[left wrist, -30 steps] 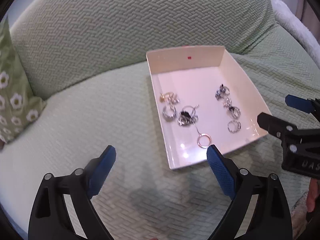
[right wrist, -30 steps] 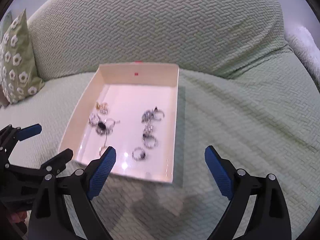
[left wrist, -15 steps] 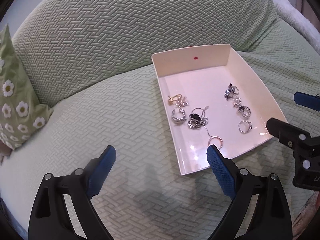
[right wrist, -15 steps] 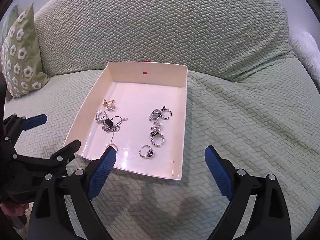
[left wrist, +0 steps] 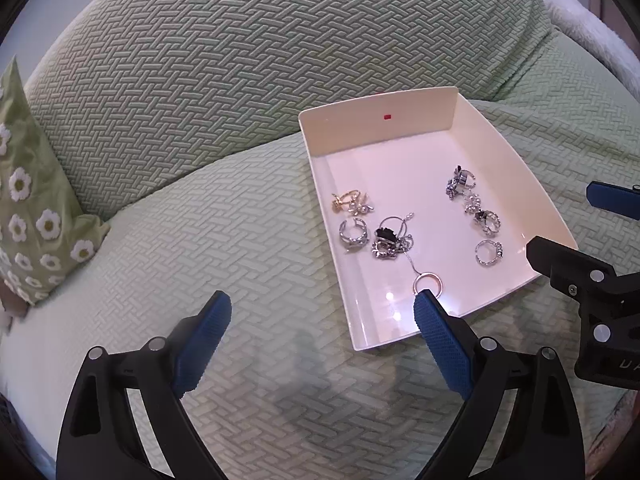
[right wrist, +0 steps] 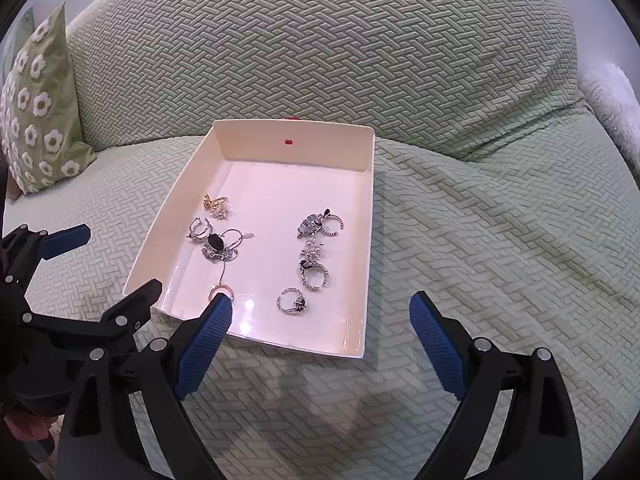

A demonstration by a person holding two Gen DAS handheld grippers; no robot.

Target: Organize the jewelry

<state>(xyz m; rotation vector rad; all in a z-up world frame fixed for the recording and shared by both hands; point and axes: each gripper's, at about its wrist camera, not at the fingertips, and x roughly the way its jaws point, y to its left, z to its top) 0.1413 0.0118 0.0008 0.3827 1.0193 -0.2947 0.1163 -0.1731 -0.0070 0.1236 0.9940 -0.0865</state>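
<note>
A cream tray [left wrist: 384, 120] [right wrist: 292, 136] lies on the green sofa seat and holds several rings. A gold ring [left wrist: 345, 200] [right wrist: 212, 201] and a tangle of silver pieces with a black stone [left wrist: 386, 236] [right wrist: 216, 244] lie on its left side. A line of silver rings [left wrist: 486, 218] [right wrist: 316, 254] lies on its right side. My left gripper [left wrist: 322, 314] is open and empty, above the seat by the tray's near left corner. My right gripper [right wrist: 320, 314] is open and empty, above the tray's near edge.
The sofa backrest [right wrist: 320, 40] rises behind the tray. A green cushion with white flowers [left wrist: 28, 216] [right wrist: 36, 112] leans at the left. A white fluffy throw [right wrist: 612, 92] lies at the far right. Each gripper shows in the other's view [left wrist: 592, 276] [right wrist: 60, 312].
Both grippers have pulled back and risen a little, so the tray sits farther off and shows whole. The jewelry has not moved. Both grippers stay open.
</note>
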